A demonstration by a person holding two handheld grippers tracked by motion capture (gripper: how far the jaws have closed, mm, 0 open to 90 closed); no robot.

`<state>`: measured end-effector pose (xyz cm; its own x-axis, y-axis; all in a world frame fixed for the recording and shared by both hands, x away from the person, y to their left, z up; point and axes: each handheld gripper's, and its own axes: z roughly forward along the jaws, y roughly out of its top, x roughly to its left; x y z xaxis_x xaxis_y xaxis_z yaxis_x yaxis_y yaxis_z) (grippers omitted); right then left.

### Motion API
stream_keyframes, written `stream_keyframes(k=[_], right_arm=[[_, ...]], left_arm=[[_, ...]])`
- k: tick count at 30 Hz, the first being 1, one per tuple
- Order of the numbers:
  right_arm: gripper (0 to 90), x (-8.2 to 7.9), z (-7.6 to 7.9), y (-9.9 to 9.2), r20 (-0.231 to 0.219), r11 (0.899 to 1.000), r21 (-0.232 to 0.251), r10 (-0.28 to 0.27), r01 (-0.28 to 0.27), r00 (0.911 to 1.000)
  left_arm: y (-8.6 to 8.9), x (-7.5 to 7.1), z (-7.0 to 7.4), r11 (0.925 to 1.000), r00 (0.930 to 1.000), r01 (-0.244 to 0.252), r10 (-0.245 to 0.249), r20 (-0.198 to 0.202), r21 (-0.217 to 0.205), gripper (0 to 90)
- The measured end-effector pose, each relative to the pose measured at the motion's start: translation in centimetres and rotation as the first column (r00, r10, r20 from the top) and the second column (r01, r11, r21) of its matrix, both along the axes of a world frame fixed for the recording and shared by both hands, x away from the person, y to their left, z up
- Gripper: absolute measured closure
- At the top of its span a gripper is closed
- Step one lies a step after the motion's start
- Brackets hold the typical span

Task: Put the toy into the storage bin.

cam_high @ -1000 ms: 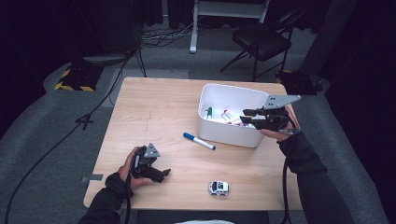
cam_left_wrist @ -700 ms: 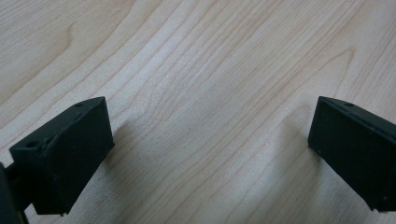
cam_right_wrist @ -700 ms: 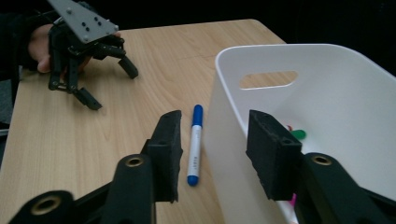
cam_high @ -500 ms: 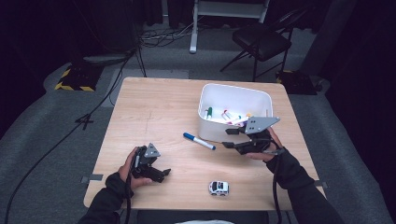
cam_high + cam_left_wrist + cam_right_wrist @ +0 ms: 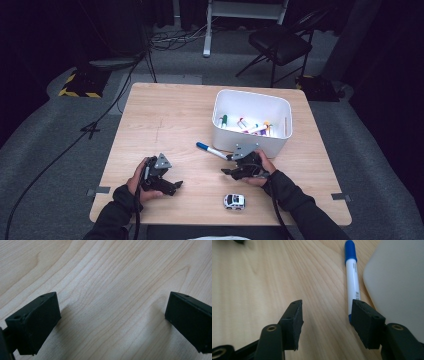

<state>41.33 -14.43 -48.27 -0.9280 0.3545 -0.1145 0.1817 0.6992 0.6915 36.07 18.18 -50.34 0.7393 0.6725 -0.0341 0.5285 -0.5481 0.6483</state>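
Right gripper view: the blue-capped marker (image 5: 352, 282) lies on the wooden table (image 5: 249, 285) just ahead of the right gripper (image 5: 327, 317), its long axis running almost straight away from the jaws, cap at the far end, near end tucked against the inner face of one jaw. The jaws have just been opening and stand apart with bare wood between them; the marker sits off-centre, not yet in the gap. The white bin (image 5: 397, 285) lies close alongside the marker, leaving little room on that side. From the high view, the marker (image 5: 211, 150) is near the right gripper (image 5: 235, 167). The left gripper (image 5: 167, 186) rests well apart, jaws wide over bare wood. Likely need: shift sideways toward the bin, then close across the barrel.
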Motion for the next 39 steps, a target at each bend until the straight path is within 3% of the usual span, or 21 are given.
stream_keyframes(k=[4, 7, 12, 16, 23, 27, 32, 39], right_arm=[[44.0, 0.5, -1.0, 0.4, 0.024, 0.999, 0.005, -0.034, 0.033, 0.9991], [43.3, 0.9, -1.3, 0.4, 0.020, 0.997, 0.041, -0.070, 0.069, 0.9974], [42.4, 0.6, -0.9, 0.6, 0.074, 0.996, 0.063, -0.064, 0.060, 0.9952], [42.4, 0.8, -0.9, 0.7, 0.079, 0.995, 0.062, -0.079, 0.075, 0.9937], [39.3, 0.8, -1.1, 1.3, 0.094, 0.997, 0.062, -0.052, 0.047, 0.9942], [39.0, 0.6, -0.5, 2.0, 0.130, 0.996, 0.080, -0.035, 0.025, 0.9909], [41.5, 1.1, -0.5, 3.3, 0.167, 0.998, 0.051, -0.035, 0.027, 0.9853], [40.7, 1.4, -1.4, 4.9, 0.143, 0.999, 0.027, -0.037, 0.033, 0.9891]], left_arm=[[0.0, 0.0, 0.0, 1.0000, 1.0000, 0.000, 0.000, 0.000, 0.000, 0.1], [0.0, 0.0, 0.0, 1.0000, 1.0000, 0.000, 0.000, 0.000, 0.000, 0.1], [0.0, 0.0, 0.0, 1.0000, 1.0000, 0.000, 0.000, 0.001, 0.000, 0.2], [0.0, 0.0, 0.0, 1.0000, 1.0000, 0.000, 0.000, 0.001, 0.000, 0.2], [0.0, 0.0, 0.0, 1.0000, 1.0000, 0.000, 0.000, 0.001, 0.000, 0.2], [0.0, 0.0, 0.0, 1.0000, 1.0000, 0.000, 0.000, 0.001, 0.000, 0.2], [0.0, 0.0, 0.0, 1.0000, 1.0000, -0.001, 0.001, 0.002, -0.001, 0.2], [0.1, 0.0, 0.0, 0.9999, 0.9998, 0.000, 0.000, 0.019, 0.010, 0.3]])
